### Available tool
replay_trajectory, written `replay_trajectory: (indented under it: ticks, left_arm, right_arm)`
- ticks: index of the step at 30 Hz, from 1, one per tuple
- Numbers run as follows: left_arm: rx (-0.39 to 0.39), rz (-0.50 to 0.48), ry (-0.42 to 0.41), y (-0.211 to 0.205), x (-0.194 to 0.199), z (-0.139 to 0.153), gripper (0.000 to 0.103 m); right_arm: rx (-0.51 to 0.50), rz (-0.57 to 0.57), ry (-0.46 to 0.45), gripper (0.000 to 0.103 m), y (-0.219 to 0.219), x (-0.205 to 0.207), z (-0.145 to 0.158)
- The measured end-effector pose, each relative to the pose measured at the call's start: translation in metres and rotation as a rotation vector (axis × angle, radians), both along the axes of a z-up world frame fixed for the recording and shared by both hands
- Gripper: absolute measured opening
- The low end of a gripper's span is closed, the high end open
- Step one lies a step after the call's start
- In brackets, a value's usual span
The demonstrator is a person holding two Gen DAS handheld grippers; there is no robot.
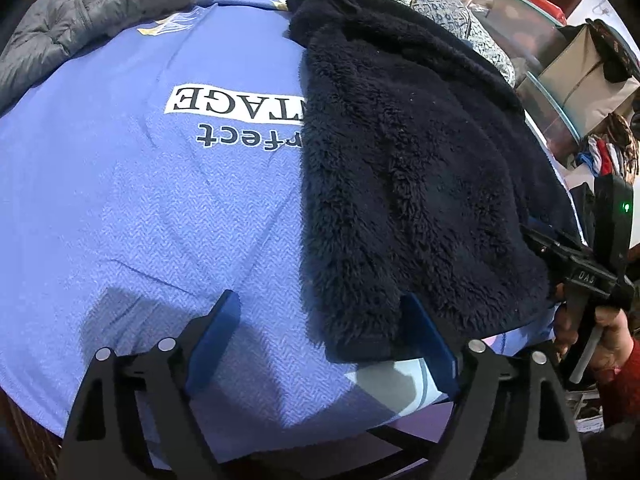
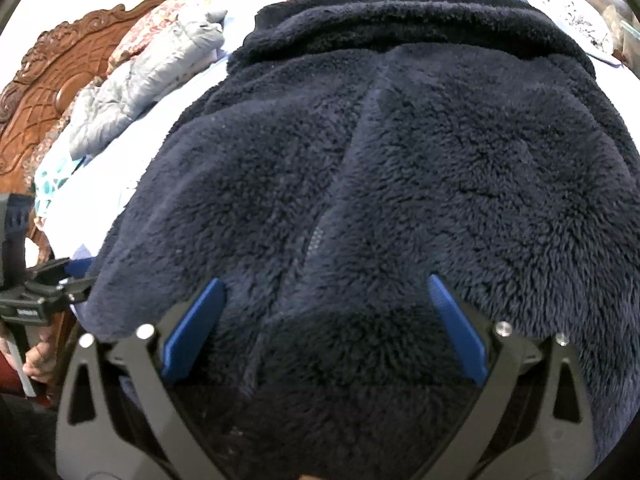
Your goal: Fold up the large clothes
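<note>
A dark navy fleece jacket lies lengthwise on a blue printed sheet; it fills the right wrist view. My left gripper is open at the jacket's near hem corner, one blue finger against the hem edge, the other over the sheet. My right gripper is open, its blue fingers spread over the fleece near the hem. It also shows at the jacket's right edge in the left wrist view. The left gripper shows at the left edge of the right wrist view.
A grey puffer jacket lies at the sheet's far left, also seen in the right wrist view. A carved wooden headboard stands at left. Patterned pillows lie beyond the fleece. Glass shelves and boxes stand at right.
</note>
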State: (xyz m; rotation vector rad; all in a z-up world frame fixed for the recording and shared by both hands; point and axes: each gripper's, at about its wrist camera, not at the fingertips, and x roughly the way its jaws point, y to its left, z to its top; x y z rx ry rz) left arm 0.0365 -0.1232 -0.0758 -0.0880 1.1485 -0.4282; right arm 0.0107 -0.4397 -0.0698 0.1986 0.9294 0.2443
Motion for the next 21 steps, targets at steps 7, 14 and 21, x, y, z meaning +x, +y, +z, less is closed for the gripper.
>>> replay_trajectory:
  ticks: [7,14,21]
  left_arm:
    - [-0.008,-0.008,0.012,0.0014,0.0041,-0.0012,0.101]
    - [-0.001,-0.017,-0.008,0.0049,0.0021,-0.0023,0.101]
    - [-0.002,-0.02,-0.017,0.0039,-0.0011,-0.0014,0.101]
  right_arm:
    - [0.006,0.003,0.001,0.097,-0.002,-0.0004,-0.0002]
    - [0.006,0.005,0.001,0.097,-0.0037,-0.0001,-0.0008]
    - [0.002,-0.001,0.007,0.097,0.0003,-0.0002,0.0005]
